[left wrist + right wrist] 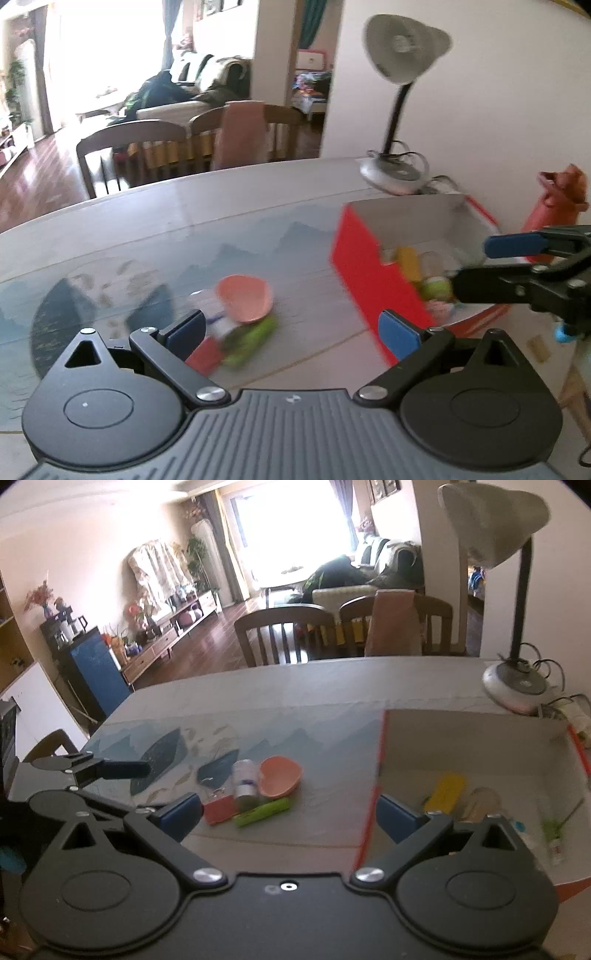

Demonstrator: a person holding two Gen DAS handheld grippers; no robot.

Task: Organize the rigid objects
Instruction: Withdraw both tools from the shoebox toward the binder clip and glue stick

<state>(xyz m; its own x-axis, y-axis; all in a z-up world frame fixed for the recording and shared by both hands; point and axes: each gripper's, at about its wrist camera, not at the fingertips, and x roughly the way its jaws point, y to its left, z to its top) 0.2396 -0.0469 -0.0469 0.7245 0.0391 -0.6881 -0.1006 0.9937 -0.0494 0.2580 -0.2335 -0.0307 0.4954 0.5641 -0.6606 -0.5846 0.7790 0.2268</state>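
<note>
Left gripper & right gripper: jaws wide apart, nothing btwn. Pink plastic scoop-shaped bowl, green tube, small red block clustered on table, left of red-walled cardboard box.

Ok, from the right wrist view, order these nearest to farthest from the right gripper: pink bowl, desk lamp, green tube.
1. Green tube, just ahead between the fingers, left of the box.
2. Pink bowl, right behind the tube.
3. Desk lamp, far right corner of the table.
</note>
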